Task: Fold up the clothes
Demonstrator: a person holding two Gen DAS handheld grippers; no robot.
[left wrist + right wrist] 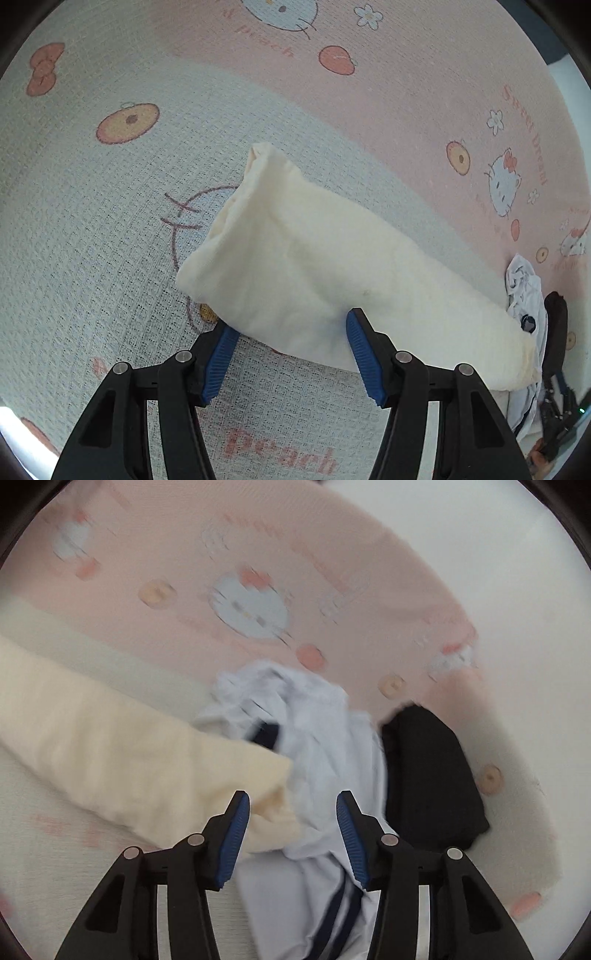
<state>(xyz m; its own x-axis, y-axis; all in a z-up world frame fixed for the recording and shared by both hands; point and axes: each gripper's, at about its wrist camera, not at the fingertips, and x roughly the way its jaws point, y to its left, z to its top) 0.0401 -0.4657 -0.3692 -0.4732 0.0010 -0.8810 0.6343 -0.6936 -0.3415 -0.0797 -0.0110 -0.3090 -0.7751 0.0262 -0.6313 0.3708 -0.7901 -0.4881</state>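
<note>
The left gripper (291, 332) stands half open astride the cream cloth's (314, 266) near edge; the right gripper (291, 812), half open, holds nothing above the white garment (317, 746), a black garment (428, 775) beside its right finger.

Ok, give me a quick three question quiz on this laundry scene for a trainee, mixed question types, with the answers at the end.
1. True or false: the left gripper is clamped shut on the cream garment.
2. Multiple choice: what lies right beside the cream garment's far end in the right wrist view? A) a red towel B) a crumpled white garment with dark stripes C) a pair of shoes
3. Short answer: what colour is the folded item next to the white garment?

Key
1. False: its jaws stand apart with the pads at the garment's near edge, not pressing on it.
2. B
3. Black
</note>
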